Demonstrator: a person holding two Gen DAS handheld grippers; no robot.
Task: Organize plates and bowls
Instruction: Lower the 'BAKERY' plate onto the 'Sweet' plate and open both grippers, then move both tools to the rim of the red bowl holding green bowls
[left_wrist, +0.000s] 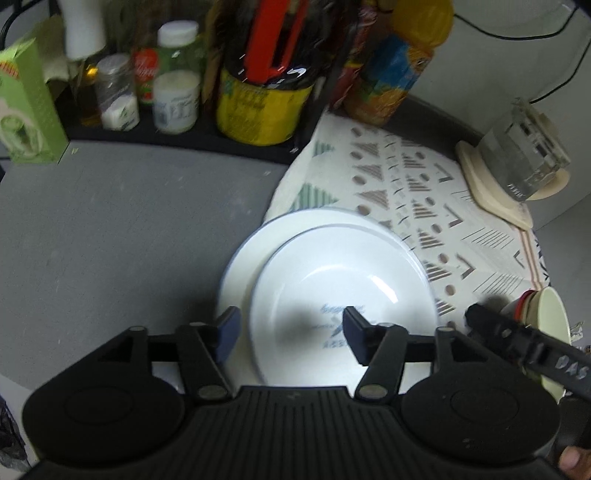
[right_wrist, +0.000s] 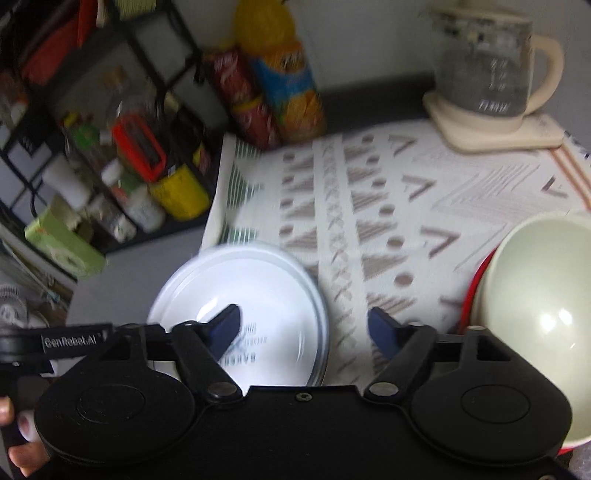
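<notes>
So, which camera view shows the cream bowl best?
The right wrist view: the cream bowl shows its whole open inside, with a red rim beneath it. The left wrist view shows only a sliver at the right edge, partly hidden behind the right hand-held gripper.

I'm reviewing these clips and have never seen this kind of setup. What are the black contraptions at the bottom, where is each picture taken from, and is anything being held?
There is no robot here. A person holds a hand-operated two-finger gripper in each hand, and each gripper carries a wide-angle camera looking forward along its blue-tipped fingers. One picture comes from the left gripper, the other from the right gripper. Both stand open and hold nothing. On the grey counter lie stacked white plates, partly on a patterned cloth. A cream bowl sits to the right, a glass kettle behind it, and a rack of jars stands at the back.
</notes>
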